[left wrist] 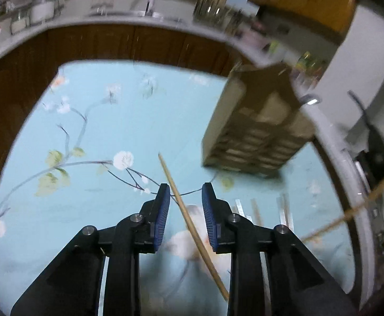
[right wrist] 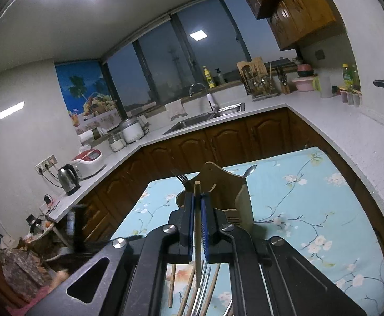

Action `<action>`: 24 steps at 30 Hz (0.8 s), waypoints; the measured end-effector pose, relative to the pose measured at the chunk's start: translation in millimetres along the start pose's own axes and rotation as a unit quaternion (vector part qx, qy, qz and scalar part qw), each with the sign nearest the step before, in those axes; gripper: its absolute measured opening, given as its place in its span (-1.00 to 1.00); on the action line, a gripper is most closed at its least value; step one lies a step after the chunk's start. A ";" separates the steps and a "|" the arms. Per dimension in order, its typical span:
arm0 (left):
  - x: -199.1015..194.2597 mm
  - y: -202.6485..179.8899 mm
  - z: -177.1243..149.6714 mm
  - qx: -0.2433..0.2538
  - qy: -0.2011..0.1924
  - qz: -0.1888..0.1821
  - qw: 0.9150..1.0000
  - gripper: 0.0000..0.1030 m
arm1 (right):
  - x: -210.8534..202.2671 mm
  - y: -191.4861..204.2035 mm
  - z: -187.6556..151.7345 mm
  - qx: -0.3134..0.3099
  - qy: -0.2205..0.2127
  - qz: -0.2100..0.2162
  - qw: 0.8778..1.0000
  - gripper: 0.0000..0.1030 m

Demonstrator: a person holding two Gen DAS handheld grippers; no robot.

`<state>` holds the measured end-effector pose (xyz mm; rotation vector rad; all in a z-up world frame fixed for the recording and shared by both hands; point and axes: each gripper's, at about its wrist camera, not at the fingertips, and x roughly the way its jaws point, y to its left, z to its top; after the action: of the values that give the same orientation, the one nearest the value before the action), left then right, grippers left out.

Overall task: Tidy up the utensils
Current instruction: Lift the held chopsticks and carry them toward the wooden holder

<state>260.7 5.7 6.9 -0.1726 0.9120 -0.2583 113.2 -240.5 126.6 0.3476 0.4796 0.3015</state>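
Observation:
My left gripper (left wrist: 186, 194) is open above the blue floral tablecloth (left wrist: 118, 121). A wooden chopstick (left wrist: 192, 226) lies on the cloth and runs between its fingers, untouched. My right gripper (right wrist: 197, 200) is shut on another wooden chopstick (right wrist: 197, 226), held upright in the air in front of the wooden utensil holder (right wrist: 223, 187). The holder has a fork (right wrist: 181, 177) and a spoon (right wrist: 250, 170) in it. In the left wrist view the holder (left wrist: 255, 129) stands to the right, blurred. Several chopsticks and metal utensils (right wrist: 202, 284) lie on the cloth below the right gripper.
The table sits inside an L-shaped kitchen counter (right wrist: 323, 121) with wooden cabinets (right wrist: 218, 142). A sink (right wrist: 207, 115), a dish rack (right wrist: 260, 81), a kettle (right wrist: 68, 179) and a rice cooker (right wrist: 89, 160) stand on the counter.

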 end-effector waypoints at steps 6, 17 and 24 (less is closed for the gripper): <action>69.6 -1.5 15.3 -0.009 0.050 0.025 0.998 -0.53 | 0.9 -5.7 -0.3 0.008 0.001 -0.001 1.000 -0.90; 86.8 0.8 16.9 0.019 0.056 0.041 0.997 -0.92 | 1.9 -18.1 -6.3 0.021 0.001 0.004 1.000 -0.89; -8.9 -8.6 1.5 0.001 -0.026 -0.037 0.999 -0.92 | -5.2 -12.1 -7.6 0.016 -0.007 0.006 1.000 -0.89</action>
<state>255.4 0.1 16.7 -0.2108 0.8557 -0.3215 107.5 -251.3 117.6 0.3829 0.4697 0.3028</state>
